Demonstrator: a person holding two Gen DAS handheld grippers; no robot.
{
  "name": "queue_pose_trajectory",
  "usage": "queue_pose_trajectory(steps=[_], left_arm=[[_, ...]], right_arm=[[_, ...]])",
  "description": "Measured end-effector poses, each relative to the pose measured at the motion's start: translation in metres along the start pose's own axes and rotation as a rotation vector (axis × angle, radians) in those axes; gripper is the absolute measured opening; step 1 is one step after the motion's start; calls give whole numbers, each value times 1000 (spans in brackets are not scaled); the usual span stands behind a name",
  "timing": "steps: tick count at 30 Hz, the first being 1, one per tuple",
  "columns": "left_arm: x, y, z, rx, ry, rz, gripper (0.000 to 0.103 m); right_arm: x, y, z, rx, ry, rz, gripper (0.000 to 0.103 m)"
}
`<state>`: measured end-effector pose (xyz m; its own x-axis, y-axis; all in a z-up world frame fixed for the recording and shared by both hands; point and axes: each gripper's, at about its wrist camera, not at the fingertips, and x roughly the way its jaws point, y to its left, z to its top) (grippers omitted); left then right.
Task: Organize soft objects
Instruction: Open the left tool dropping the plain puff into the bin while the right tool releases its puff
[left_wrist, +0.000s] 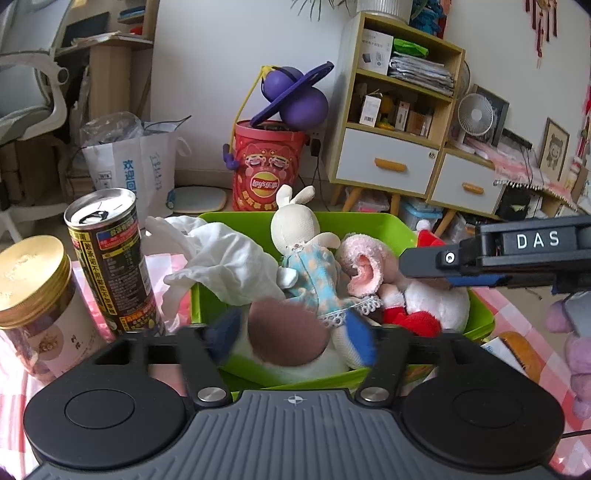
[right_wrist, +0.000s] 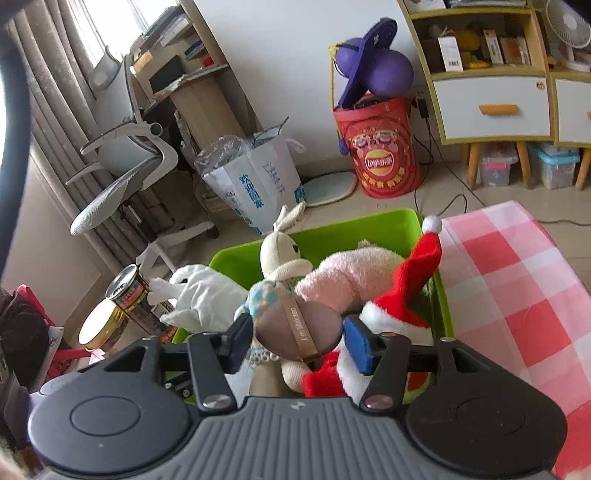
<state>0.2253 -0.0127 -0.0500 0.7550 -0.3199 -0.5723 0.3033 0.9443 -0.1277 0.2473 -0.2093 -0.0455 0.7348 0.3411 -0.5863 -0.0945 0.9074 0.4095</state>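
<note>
A green bin (left_wrist: 369, 225) (right_wrist: 369, 229) on the pink checked cloth holds a cream rabbit doll in a blue dress (left_wrist: 295, 236) (right_wrist: 280, 258), a pink plush (left_wrist: 362, 266) (right_wrist: 354, 273), a Santa plush (left_wrist: 424, 306) (right_wrist: 402, 291) and a white cloth (left_wrist: 225, 254) (right_wrist: 203, 291). A round brown puff (left_wrist: 286, 334) (right_wrist: 297, 328) sits over the bin between blue pads. In the left wrist view it is blurred between my left gripper (left_wrist: 291, 336) pads. My right gripper (right_wrist: 297, 341) has its pads (right_wrist: 358, 343) apart on either side of the puff.
A black drink can (left_wrist: 110, 262) (right_wrist: 136, 295) and a gold-lidded jar (left_wrist: 33, 295) (right_wrist: 99, 328) stand left of the bin. A purple plush (left_wrist: 576, 350) lies at the right. A red Lay's bucket (left_wrist: 266, 166), paper bag (left_wrist: 129, 170) and cabinets (left_wrist: 388, 158) stand behind.
</note>
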Motion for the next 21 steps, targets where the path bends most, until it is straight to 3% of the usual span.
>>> queue_pose_trajectory(steps=[2, 4, 11, 21], left_arm=[[-4, 0, -1, -10, -25, 5, 80], [-7, 1, 0, -16, -32, 4, 81], [-14, 2, -1, -27, -15, 23, 91], [-43, 1, -1, -7, -21, 33, 97]], right_arm=[[-3, -1, 0, 12, -4, 5, 58], [-6, -1, 1, 22, -12, -4, 64], [-22, 3, 6, 19, -24, -32, 68], [-55, 11, 8, 3, -62, -67, 73]])
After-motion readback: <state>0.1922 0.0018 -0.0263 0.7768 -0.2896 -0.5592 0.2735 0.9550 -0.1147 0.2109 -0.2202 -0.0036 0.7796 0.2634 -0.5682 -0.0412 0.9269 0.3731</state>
